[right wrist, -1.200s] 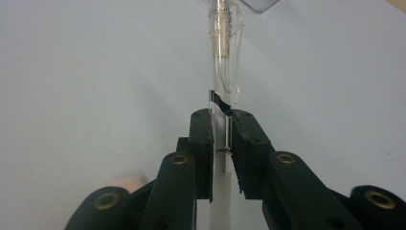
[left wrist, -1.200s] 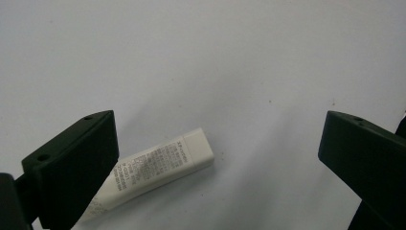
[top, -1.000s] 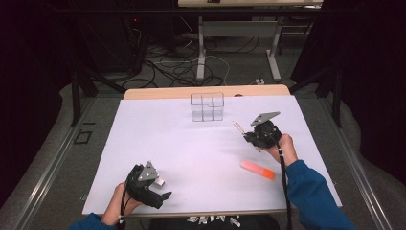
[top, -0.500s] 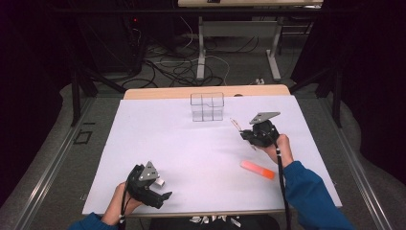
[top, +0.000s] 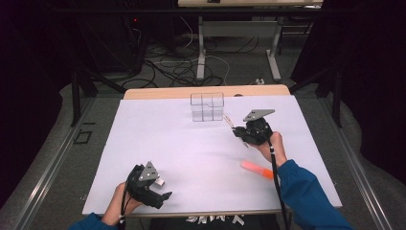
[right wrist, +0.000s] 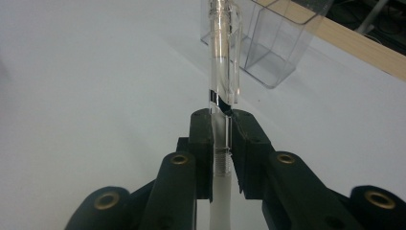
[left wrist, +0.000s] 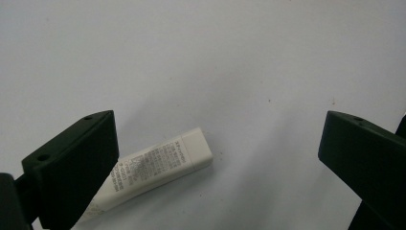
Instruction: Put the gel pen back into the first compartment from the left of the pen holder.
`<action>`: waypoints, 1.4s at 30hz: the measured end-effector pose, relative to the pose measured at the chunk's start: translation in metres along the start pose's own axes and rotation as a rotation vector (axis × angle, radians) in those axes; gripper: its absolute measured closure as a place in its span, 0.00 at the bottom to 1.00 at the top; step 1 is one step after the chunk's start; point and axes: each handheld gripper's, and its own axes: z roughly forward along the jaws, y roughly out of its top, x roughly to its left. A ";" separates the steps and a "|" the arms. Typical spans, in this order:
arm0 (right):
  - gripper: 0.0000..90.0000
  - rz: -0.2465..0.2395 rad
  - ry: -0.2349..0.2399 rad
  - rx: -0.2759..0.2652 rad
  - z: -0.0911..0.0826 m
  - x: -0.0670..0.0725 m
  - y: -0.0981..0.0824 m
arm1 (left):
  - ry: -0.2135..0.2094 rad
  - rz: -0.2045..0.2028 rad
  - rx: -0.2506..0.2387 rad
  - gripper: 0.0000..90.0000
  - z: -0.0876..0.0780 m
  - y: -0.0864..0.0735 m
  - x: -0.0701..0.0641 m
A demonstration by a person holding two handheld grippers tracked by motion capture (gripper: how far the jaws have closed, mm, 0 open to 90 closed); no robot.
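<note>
- The clear plastic ballpoint pen [right wrist: 223, 62], with its transparent barrel and clip, is pinched between the pads of the right claw [right wrist: 222, 143]; in the right gripper view it stands straight up out of the jaws, its tip end towards the clear plastic organiser box.
- At the near left edge of the white tabletop [top: 191, 143], the left claw [top: 160, 194] is held low by the person's left hand [top: 117, 206], jaws spread wide and gripping nothing.
- In the left gripper view, a small white tube [left wrist: 153, 165] lies flat on the tabletop between those jaws, its tail under the left one; it carries a block of fine grey print, too small to read.
- Farther back, near the middle, the clear plastic organiser box [top: 207, 106] with upright compartments stands at the far edge of the white sheet.
- Just right of the box, the right claw [top: 234, 128] holds the pen above the tabletop.
- Near the right forearm, an orange marker-like stick [top: 256, 169] lies on the tabletop; no writing on it can be made out.
</note>
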 end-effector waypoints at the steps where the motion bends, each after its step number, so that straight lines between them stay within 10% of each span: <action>1: 0.88 -0.009 -0.004 0.008 0.001 0.001 0.003 | 0.000 -0.002 0.000 0.00 0.000 0.000 0.000; 42: 0.88 -0.006 -0.048 -0.158 0.052 0.001 0.080 | -0.011 0.001 0.016 0.00 -0.002 -0.001 0.001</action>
